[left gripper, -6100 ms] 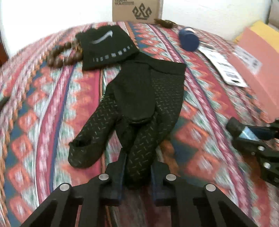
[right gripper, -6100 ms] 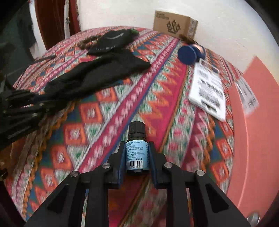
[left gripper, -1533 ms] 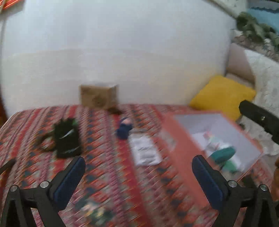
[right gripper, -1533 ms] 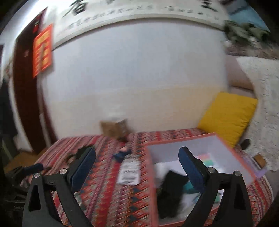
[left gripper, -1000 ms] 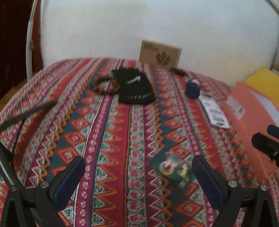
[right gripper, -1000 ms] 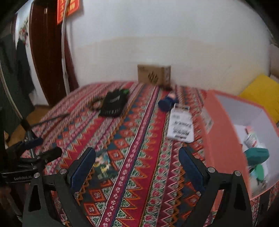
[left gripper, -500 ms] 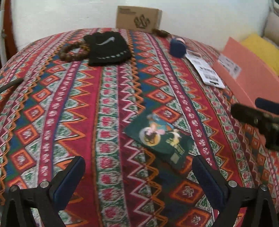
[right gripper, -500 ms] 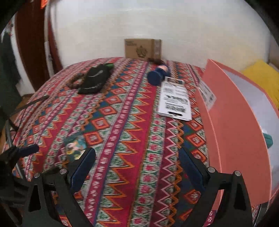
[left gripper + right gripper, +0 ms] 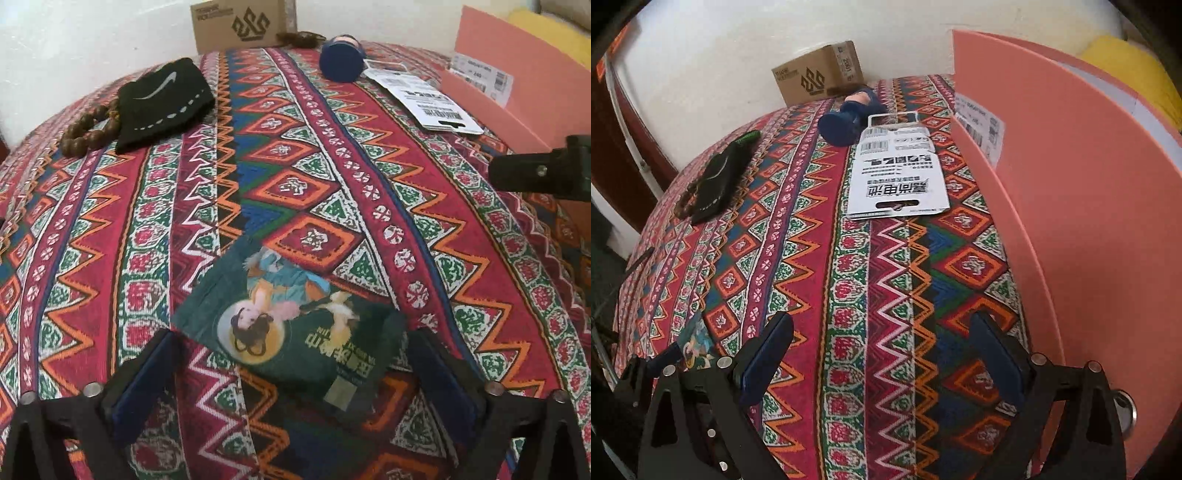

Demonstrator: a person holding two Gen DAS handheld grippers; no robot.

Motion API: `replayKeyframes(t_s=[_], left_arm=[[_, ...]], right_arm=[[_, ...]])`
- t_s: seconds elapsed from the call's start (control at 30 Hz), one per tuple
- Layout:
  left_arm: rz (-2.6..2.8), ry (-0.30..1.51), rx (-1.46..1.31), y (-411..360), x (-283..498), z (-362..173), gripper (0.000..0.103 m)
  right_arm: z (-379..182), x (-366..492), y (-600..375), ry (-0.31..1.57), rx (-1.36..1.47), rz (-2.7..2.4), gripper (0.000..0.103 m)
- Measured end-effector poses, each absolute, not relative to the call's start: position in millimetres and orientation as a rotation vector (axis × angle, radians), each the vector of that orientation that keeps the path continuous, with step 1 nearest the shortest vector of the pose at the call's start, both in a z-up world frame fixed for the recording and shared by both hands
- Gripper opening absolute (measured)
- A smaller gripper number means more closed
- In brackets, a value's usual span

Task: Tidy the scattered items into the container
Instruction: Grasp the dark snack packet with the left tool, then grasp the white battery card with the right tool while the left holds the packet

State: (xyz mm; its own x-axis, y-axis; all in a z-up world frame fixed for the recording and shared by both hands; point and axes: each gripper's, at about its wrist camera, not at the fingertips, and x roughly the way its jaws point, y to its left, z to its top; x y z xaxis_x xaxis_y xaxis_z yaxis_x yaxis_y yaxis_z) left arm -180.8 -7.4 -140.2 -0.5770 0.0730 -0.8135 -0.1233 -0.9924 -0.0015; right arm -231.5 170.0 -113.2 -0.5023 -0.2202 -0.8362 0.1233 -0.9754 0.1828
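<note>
A dark green picture card (image 9: 288, 325) lies flat on the patterned cloth. My left gripper (image 9: 290, 339) is low over it with the card between its fingers. The jaws are closing, and the blue pads stand just off the card's corners. My right gripper (image 9: 881, 325) hangs open over bare cloth beside the salmon-pink box (image 9: 1089, 221), with nothing between its fingers. The white battery pack (image 9: 897, 173) lies ahead of it. The same card (image 9: 694, 343) shows at the lower left of the right wrist view. The right gripper's finger (image 9: 535, 173) pokes in at the right of the left wrist view.
A black glove (image 9: 162, 99) and a brown bead bracelet (image 9: 88, 125) lie at the far left. A dark blue round item (image 9: 341, 62) and a cardboard box (image 9: 240, 22) sit by the wall. The salmon box (image 9: 491, 85) stands at the right.
Both grippers have come down closer to the cloth. The left jaws have narrowed, and the green card now lies between the fingers. The right gripper has moved nearer the pink box wall.
</note>
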Motion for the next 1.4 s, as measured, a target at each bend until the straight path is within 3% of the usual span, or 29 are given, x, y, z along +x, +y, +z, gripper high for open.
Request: replayKeyframes(t_s=[0.03,0.07,0.1,0.23,0.43,0.47,0.57,0.67,0.73,0.87,0.97,1.03,1.07,1.1,1.4], left_arm=[[2.686,0.068,-1.388,-12.9,-181.8,-137.3,0.06],[2.678,0.047,-1.392,-19.4,-182.8,-134.4,0.02],[2.672,0.009,-1.405,-27.1,-184.3,-132.8,0.0],[2.655,-0.111,-1.43,-49.0,-187.5,-129.8,0.0],[2.632,-0.074,-1.392,-37.8,-184.7,-126.4,0.0],[2.61,-0.096,-1.39,-38.9,-185.8,-126.6,0.008],[2.55,-0.058,-1.387,-41.0,-188.3,-122.7,0.074],[2.589,0.21,-1.37,-41.5,-194.1,-116.4,0.088],[2.569,0.334,-1.381,-47.7,-211.6,-119.0,0.089],[2.465,0.191,-1.408,-49.6,-246.9,-131.0,0.09],[2.499,0.2,-1.336,-35.2,-256.9,-135.5,0.092],[2.507,0.193,-1.302,-31.1,-257.8,-138.8,0.08],[2.513,0.182,-1.283,-31.1,-255.9,-138.4,0.053],[2.52,0.163,-1.277,-33.0,-254.3,-136.2,0.045],[2.612,0.102,-1.336,-49.8,-213.9,-121.6,0.046]], right_arm=[[-114.1,-232.2,168.5,-0.141,1.446,-2.557,0.098],[-115.0,-232.6,167.0,-0.135,1.447,-2.557,0.098],[-115.7,-232.6,165.7,-0.132,1.448,-2.556,0.098],[-118.3,-234.1,165.6,-0.136,1.456,-2.554,0.098],[-117.3,-233.5,164.2,-0.13,1.448,-2.557,0.098],[-117.3,-233.2,164.2,-0.132,1.448,-2.555,0.098],[-116.5,-232.5,164.5,-0.146,1.449,-2.55,0.098],[-114.9,-231.7,166.4,-0.165,1.447,-2.547,0.098],[-114.4,-232.0,166.0,-0.177,1.445,-2.535,0.098],[-113.6,-233.7,157.8,-0.161,1.436,-2.509,0.098],[-112.4,-234.6,155.5,-0.165,1.429,-2.496,0.098],[-112.2,-235.3,154.6,-0.164,1.428,-2.494,0.098],[-112.2,-235.6,154.9,-0.168,1.429,-2.493,0.098],[-112.2,-235.9,155.5,-0.174,1.431,-2.491,0.098],[-107.8,-233.4,154.4,-0.18,1.419,-2.488,0.097]])
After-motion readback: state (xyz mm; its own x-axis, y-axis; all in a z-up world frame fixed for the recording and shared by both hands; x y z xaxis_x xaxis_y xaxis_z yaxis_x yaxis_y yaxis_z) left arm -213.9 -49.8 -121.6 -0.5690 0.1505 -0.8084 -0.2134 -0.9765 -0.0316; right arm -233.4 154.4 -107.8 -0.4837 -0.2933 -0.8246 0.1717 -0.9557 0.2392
